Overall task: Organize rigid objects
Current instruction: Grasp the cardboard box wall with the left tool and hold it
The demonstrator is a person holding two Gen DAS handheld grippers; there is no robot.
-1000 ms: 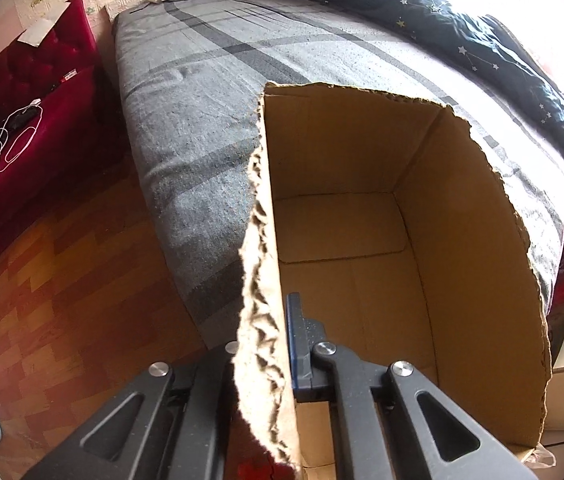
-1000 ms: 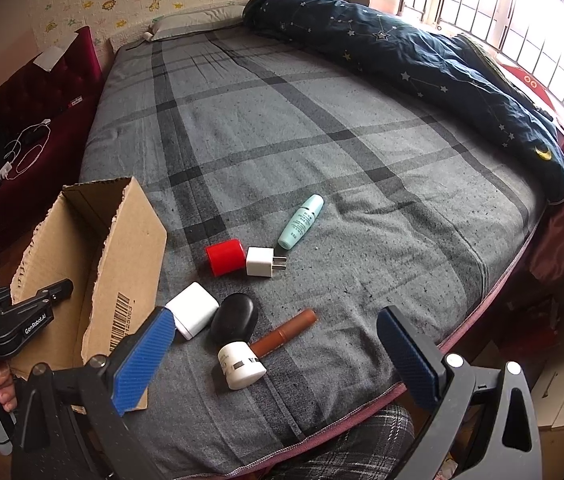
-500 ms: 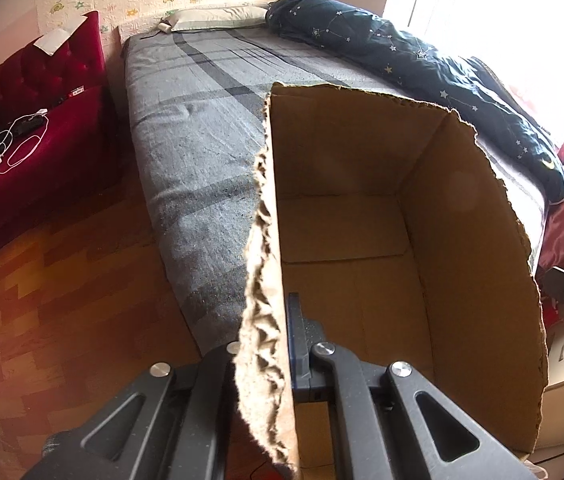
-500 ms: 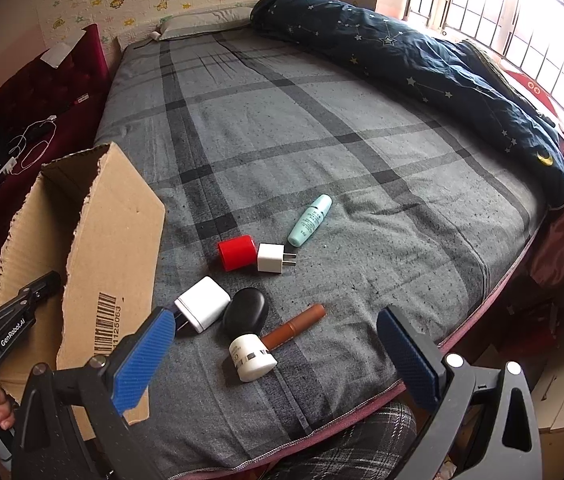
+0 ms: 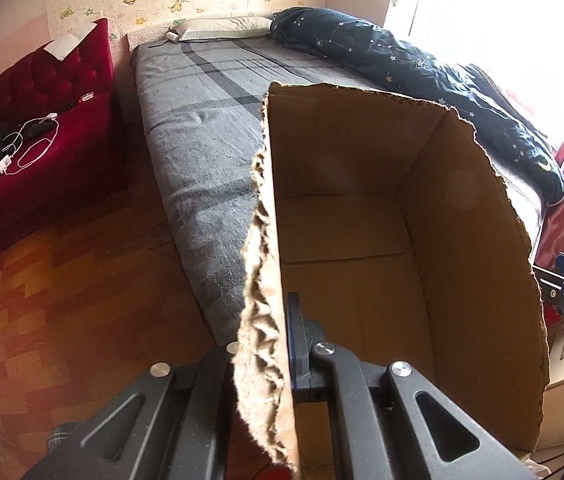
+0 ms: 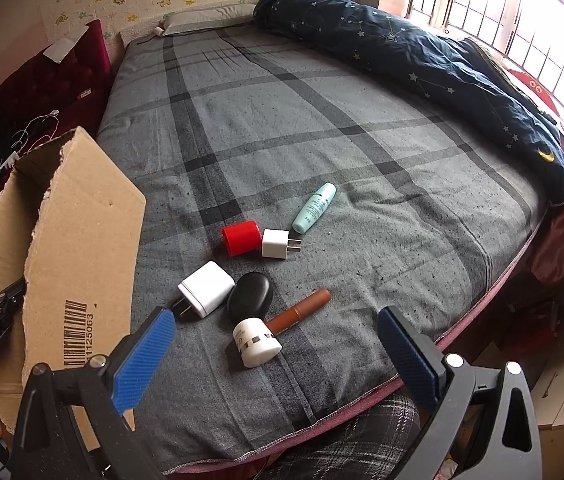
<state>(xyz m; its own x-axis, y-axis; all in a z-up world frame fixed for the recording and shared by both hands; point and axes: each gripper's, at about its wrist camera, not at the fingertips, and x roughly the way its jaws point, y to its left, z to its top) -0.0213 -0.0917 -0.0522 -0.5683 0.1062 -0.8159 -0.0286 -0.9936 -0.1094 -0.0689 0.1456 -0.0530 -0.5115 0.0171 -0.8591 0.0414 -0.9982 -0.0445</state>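
Beside the bed [image 6: 322, 128]: left gripper [image 5: 282, 320] pinching the cardboard box [image 5: 362, 208] wall, right gripper [image 6: 277, 340] spread wide above white jar [image 6: 255, 342] and black case [image 6: 249, 296].

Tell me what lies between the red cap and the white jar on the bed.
In the right wrist view, the black oval case lies between the red cap and the white jar, with the larger white charger just left of that line.
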